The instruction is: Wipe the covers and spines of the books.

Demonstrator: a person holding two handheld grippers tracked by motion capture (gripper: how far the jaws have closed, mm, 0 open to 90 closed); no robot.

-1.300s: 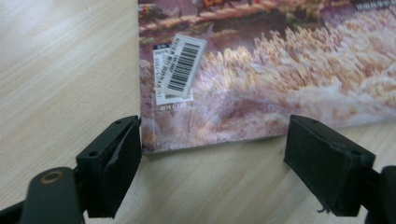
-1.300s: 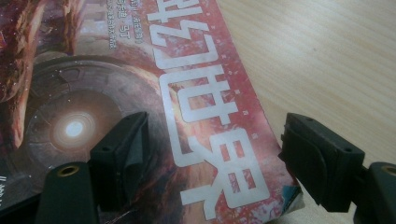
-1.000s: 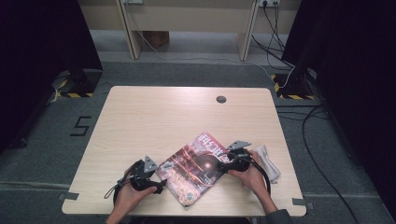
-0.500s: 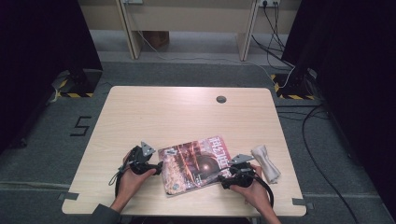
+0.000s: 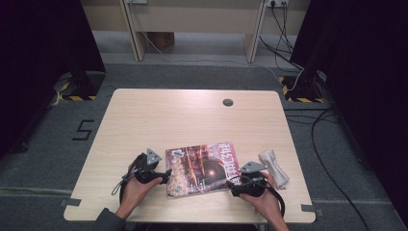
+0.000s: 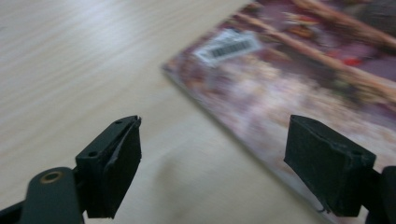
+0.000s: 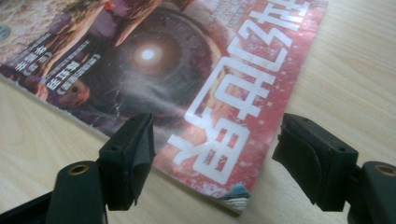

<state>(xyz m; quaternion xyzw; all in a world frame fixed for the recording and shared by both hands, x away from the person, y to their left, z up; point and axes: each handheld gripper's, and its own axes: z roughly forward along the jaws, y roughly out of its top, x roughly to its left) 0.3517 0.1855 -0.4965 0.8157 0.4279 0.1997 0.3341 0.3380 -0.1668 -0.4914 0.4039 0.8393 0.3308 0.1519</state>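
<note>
Centrally, near the front edge of the desk (image 5: 192, 110), lies a magazine (image 5: 204, 166), flat and cover up, its long sides running roughly along the desk's front edge with a slight tilt; a strip of bare wood separates its near edge from the desk's front edge; the far half of the desk, up to the round cable hole (image 5: 227, 102), is open surface.

Left claw (image 5: 166, 174): held in the left hand (image 5: 134, 185) just beside the magazine's left edge; in the left gripper view the claw (image 6: 212, 168) stands wide, one jaw over bare wood, the other over the cover, the magazine's edge (image 6: 224, 126) running between them; nothing is gripped; whether either jaw touches paper cannot be told. The corner bearing a white barcode label (image 6: 229, 46) lies ahead of it, with open wood beyond.

Right claw (image 5: 232, 185): held in the right hand (image 5: 262, 197) at the magazine's near right corner; in the right gripper view the claw (image 7: 212, 154) is wide and has just been closing slightly, its jaws straddling the corner (image 7: 238, 200) below the large white title characters (image 7: 233, 116); the pads press on nothing.

Right of the magazine, apart from it, lies a crumpled pale cloth (image 5: 274, 166), near the right hand; bare desk remains between cloth and right edge.
</note>
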